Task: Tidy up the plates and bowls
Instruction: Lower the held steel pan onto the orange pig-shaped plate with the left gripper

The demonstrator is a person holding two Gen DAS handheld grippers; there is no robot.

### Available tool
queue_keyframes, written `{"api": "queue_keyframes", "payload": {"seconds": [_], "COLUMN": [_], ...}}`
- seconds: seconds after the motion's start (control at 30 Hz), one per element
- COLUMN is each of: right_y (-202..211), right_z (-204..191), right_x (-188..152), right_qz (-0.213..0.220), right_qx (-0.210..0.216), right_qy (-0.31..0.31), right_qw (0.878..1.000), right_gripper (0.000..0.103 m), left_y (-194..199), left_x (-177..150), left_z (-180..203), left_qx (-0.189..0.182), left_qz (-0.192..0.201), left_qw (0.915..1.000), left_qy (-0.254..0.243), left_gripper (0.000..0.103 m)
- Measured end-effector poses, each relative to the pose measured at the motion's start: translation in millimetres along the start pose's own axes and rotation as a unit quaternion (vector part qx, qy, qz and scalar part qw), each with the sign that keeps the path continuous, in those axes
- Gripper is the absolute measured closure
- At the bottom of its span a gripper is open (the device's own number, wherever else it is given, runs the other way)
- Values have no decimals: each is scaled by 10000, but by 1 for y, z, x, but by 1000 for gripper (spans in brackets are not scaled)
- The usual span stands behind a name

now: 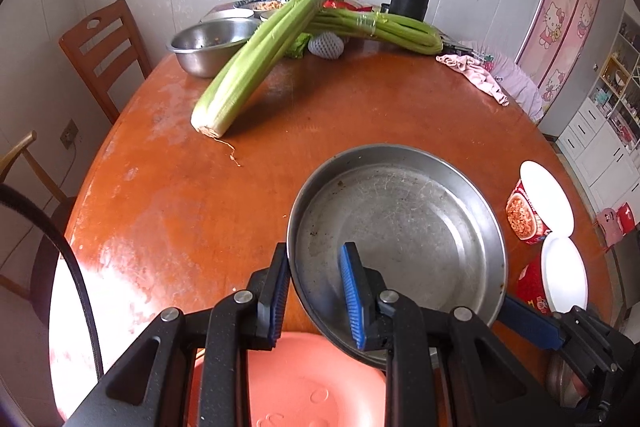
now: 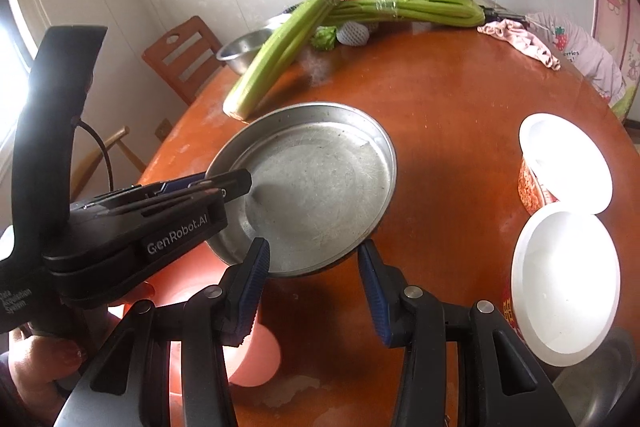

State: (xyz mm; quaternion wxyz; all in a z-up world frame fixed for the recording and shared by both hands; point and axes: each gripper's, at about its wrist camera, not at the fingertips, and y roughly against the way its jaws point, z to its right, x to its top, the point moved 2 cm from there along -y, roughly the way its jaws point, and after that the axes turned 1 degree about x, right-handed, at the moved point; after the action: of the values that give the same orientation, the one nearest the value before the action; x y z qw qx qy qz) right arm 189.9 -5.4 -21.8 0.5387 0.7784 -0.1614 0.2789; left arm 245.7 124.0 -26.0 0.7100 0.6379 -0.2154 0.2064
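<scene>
Steel plate [image 1: 400,223] was clamped at its rim by both grippers, left [image 1: 316,291] and right [image 2: 314,279], above the table [image 1: 320,107].

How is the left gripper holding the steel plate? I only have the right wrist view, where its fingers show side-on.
Observer: The left gripper is clamped on the steel plate at its near rim, one finger inside, one outside.
Operator: Any more dishes hidden behind the celery?
Observer: Yes. Behind the steel bowl sits a patterned dish with food in it.
</scene>
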Motion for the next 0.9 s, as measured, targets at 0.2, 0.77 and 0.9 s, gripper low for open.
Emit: {"api": "queue_keyframes", "payload": {"seconds": [0.2,0.77,0.9], "right_y": [15,46,52], "right_z": [-7,-43,-51], "right_x": [-1,-19,-27], "right_qz": [121,247,242], "right_qx": [71,383,460], "right_qy": [113,535,632], "right_qw": [9998,9975,9966], "right_gripper": [55,55,55], "left_y": [15,68,78], "left_x": [-3,-34,-45], "left_z": [-3,-23,-27], "left_qx": [43,294,349], "left_qz": [75,356,409], "left_qw": [10000,9985,9979], "left_qy": [47,285,350], "left_gripper": [77,77,77]}}
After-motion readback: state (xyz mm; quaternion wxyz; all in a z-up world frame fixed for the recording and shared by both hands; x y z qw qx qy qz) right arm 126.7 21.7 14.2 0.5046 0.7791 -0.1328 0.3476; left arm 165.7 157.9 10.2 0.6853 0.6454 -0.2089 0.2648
